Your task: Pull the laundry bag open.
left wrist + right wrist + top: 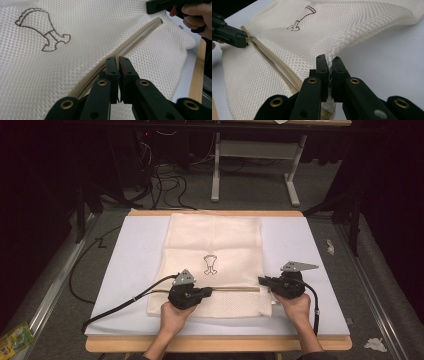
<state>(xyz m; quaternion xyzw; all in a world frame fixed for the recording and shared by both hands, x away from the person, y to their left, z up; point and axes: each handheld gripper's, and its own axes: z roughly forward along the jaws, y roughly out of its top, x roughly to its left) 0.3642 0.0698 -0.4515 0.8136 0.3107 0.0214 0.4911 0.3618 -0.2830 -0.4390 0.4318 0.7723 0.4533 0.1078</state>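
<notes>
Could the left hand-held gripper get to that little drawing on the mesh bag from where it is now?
Probably yes. The drawing lies uncovered on the mesh bag, just beyond the left hand-held gripper, but that gripper is clamped at the zipper and would have to let go first.

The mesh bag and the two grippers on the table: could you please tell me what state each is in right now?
Mesh bag: lying flat on the white mat, its right edge pinched up.
Zipper: partly open, a gap showing along its length.
Left gripper: shut on the zipper pull.
Right gripper: shut on the mesh at the bag's edge.
</notes>
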